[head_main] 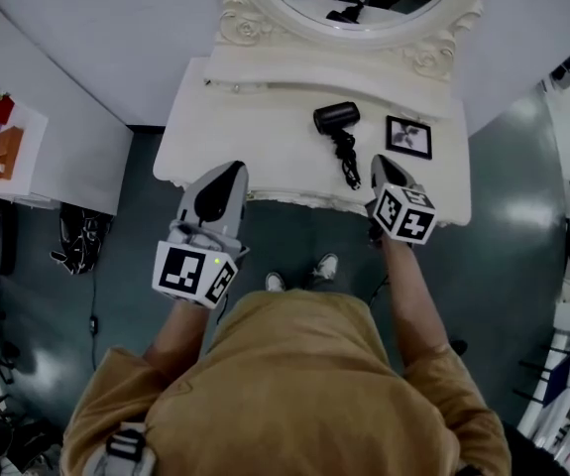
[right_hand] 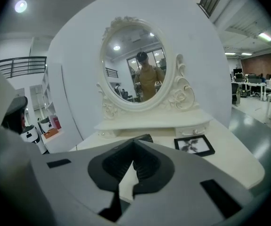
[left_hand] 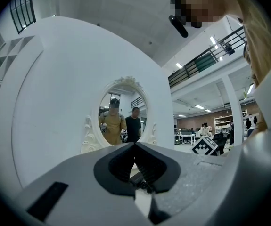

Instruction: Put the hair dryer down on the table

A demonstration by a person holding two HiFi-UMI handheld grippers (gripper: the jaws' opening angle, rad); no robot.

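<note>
The black hair dryer [head_main: 336,117] lies on the white dressing table [head_main: 255,127], and its coiled cord [head_main: 347,159] trails toward the front edge. My right gripper [head_main: 379,161] hovers just right of the cord, above the table's front edge. It is shut with nothing between its jaws and does not touch the dryer. In the right gripper view only the dryer's top [right_hand: 145,137] shows past the closed jaws [right_hand: 134,142]. My left gripper [head_main: 235,168] hangs over the table's front left, its tips meeting [left_hand: 135,144], shut and empty.
A black picture frame [head_main: 408,137] lies right of the dryer, and it also shows in the right gripper view [right_hand: 194,145]. An oval mirror in an ornate white frame [right_hand: 137,65] stands at the back of the table. A white shelf [head_main: 7,142] with small items is at far left.
</note>
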